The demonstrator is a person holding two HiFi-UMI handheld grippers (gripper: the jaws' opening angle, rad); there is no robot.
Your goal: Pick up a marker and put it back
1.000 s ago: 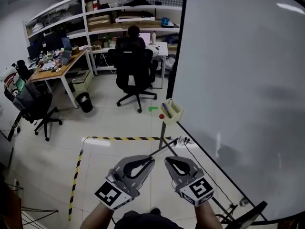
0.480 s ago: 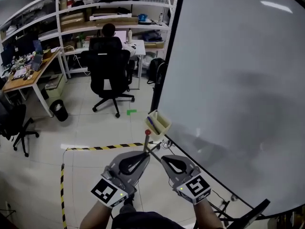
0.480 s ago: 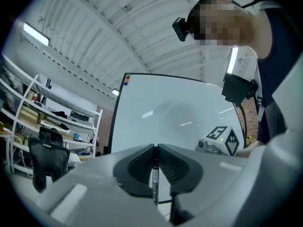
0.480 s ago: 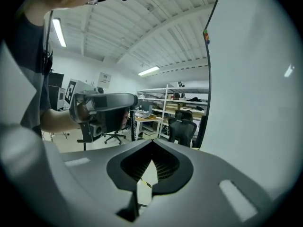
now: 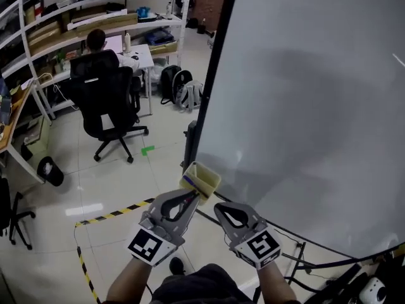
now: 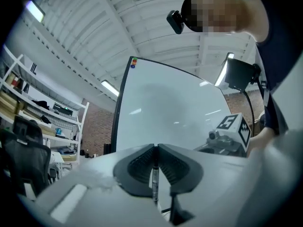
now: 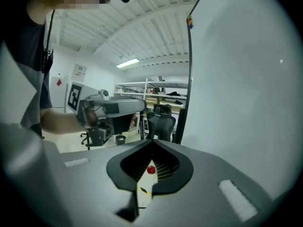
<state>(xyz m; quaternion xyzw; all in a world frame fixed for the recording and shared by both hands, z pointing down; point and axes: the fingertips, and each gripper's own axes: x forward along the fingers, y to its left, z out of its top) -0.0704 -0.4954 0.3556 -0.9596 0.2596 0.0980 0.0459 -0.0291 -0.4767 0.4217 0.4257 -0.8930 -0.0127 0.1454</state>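
- Marker (image 5: 190, 181) with a bluish body lies in the yellowish tray (image 5: 205, 186), along the tray's left side, and it is free of both grippers
- The tray sits at the lower corner of the whiteboard (image 5: 304, 106), on its black frame
- The left gripper (image 5: 192, 197) points up at the tray, and its tips are just under the tray's near wall; from the head view I cannot tell if they touch it
- In the left gripper view its jaws are pressed nearly together, with only a narrow slit between them. A thin pale strip with a dark part shows in this slit, and I cannot tell what it is
- The right gripper (image 5: 218, 206) is just beside the left one, a little lower and to the right, apart from the tray
- In the right gripper view its jaws meet at the tips and nothing is pinched between them. Through the opening behind the tips a small red round thing (image 7: 150, 170) and a piece of pale floor are seen
- On the floor to the left runs yellow-black tape (image 5: 114, 214)
- Farther back a person (image 5: 96, 40) sits in a black office chair (image 5: 104, 103) at a white desk, well apart from the whiteboard
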